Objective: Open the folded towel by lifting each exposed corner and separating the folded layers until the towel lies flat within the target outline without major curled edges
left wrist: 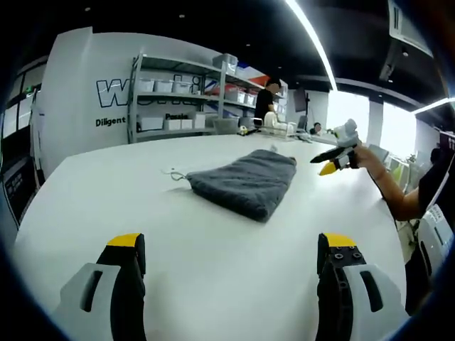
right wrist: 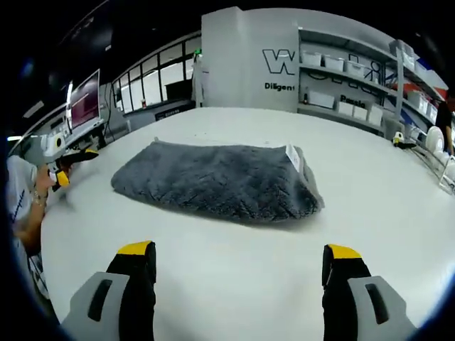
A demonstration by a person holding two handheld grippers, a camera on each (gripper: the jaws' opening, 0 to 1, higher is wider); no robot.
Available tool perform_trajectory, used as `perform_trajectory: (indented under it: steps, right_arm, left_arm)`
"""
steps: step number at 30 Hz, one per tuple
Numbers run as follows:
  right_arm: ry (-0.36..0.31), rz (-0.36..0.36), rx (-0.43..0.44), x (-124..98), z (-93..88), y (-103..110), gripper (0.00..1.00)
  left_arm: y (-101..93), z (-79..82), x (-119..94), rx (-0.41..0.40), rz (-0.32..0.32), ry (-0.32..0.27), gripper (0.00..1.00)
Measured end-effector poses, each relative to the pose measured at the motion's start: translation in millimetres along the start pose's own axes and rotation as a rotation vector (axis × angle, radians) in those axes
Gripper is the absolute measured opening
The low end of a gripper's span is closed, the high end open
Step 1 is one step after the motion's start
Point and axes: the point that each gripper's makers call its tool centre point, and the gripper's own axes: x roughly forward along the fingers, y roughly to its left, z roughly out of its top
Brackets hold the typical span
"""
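A folded dark grey towel (left wrist: 245, 181) lies on the white table (left wrist: 213, 277), a small white loop at its near-left corner. My left gripper (left wrist: 231, 245) is open, well short of the towel, nothing between its yellow-tipped fingers. Over the table's right side a hand holds my right gripper (left wrist: 333, 160), beyond the towel's right end. In the right gripper view the towel (right wrist: 220, 181) lies lengthwise across, a white tag (right wrist: 292, 158) at its right end. My right gripper (right wrist: 238, 250) is open and apart from the towel. The left gripper (right wrist: 67, 165) appears far left in a hand.
Grey shelving (left wrist: 188, 96) with white bins stands against a lettered wall behind the table. A person (left wrist: 264, 99) stands by the shelves, and a rack with small items (left wrist: 279, 129) sits at the table's far edge. Windows and screens (right wrist: 85, 99) line the other side.
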Motion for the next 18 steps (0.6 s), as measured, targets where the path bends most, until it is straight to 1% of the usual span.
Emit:
perform_trajectory:
  steps: [3, 7, 8, 11, 12, 14, 18]
  right_arm:
    - [-0.005, 0.016, -0.025, -4.4, 0.9, 3.6, 1.0]
    - [-0.015, 0.045, -0.052, -11.0, 2.1, 11.4, 1.0]
    - [-0.02, 0.051, -0.055, -12.0, 3.1, 12.8, 1.0]
    - [-0.039, 0.074, -0.066, -16.5, 5.3, 23.2, 0.99]
    - [-0.042, 0.08, -0.071, -17.6, 5.7, 24.9, 0.99]
    - [-0.048, 0.079, -0.086, -20.7, 6.6, 27.5, 1.0]
    - [-0.064, 0.086, -0.103, -25.6, 8.3, 30.5, 0.99]
  left_arm:
    - [-2.3, 1.8, 1.4, -0.019, -0.009, -0.004, 1.0]
    - [-4.8, 9.4, 2.6, -0.035, -0.014, -0.013, 1.0]
    - [-1.5, 20.4, 3.0, -0.042, 0.011, -0.036, 1.0]
    - [5.6, 32.2, 7.7, -0.067, 0.056, -0.049, 1.0]
    - [6.5, 32.3, 8.4, -0.074, 0.063, -0.047, 1.0]
    - [15.4, 38.3, 16.3, -0.102, 0.094, -0.053, 1.0]
    - [24.9, 44.2, 27.9, -0.137, 0.115, -0.062, 0.98]
